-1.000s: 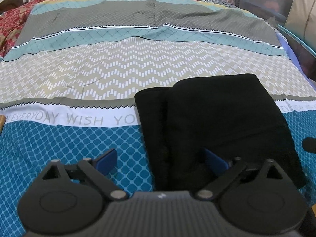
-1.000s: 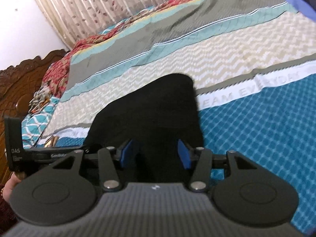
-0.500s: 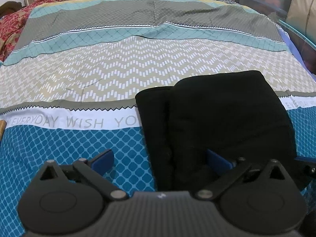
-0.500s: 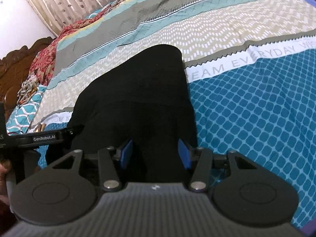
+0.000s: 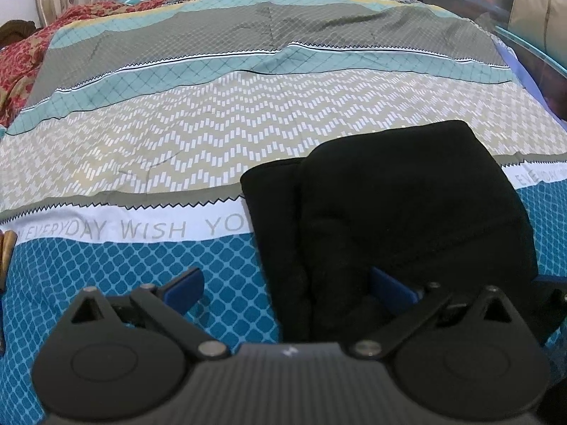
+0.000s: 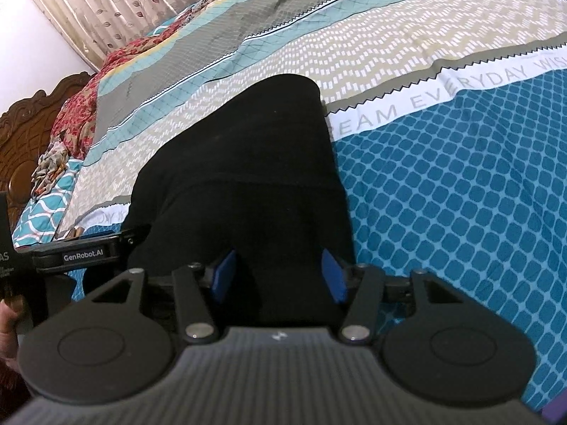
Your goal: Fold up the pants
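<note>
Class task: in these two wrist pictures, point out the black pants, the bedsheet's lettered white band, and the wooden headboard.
black pants (image 5: pixel 407 205): left wrist view, upper folded layer.
lettered white band (image 5: pixel 152 228): left wrist view, on the word WISH.
wooden headboard (image 6: pixel 21 134): right wrist view, carved top edge.

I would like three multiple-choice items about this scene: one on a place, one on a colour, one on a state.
1. Where do the pants lie?
A. on the bedspread
B. on a chair
C. on the floor

2. What colour are the pants?
A. white
B. black
C. red

3. How does the left gripper stand?
A. shut on the pants
B. shut on nothing
C. open

Key:
1 A: the patterned bedspread shows all around them.
2 B: they are plain black in both views.
3 C: its blue pads stand wide apart, one over the bedspread, one over the pants, pressing nothing.
</note>
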Motion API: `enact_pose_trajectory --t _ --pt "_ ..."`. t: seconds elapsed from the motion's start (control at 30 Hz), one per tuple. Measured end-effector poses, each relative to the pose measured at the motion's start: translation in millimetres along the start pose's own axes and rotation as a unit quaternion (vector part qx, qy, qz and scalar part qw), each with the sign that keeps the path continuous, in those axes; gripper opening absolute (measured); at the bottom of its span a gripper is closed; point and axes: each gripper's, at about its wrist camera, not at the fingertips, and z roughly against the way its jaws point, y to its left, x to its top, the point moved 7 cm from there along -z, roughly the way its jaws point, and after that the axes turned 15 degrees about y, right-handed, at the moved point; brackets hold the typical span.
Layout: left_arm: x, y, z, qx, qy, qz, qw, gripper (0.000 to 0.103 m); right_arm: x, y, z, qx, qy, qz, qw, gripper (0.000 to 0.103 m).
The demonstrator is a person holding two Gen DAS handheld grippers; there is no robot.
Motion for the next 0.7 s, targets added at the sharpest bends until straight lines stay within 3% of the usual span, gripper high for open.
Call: enact_pose_trajectory --t 0.4,0.7 --pt "0.0 -0.7 -0.1 0.0 0.0 0.003 1.0 0.103 0.1 -2.0 -0.3 -0.004 -0.002 -0.003 1.0 0.058" --pt "-1.5 -4.7 5.4 0.022 -0.006 0.001 0.9997 0.103 -0.2 -2.4 -1.3 -0.009 -0.008 -0.007 1.0 0.059"
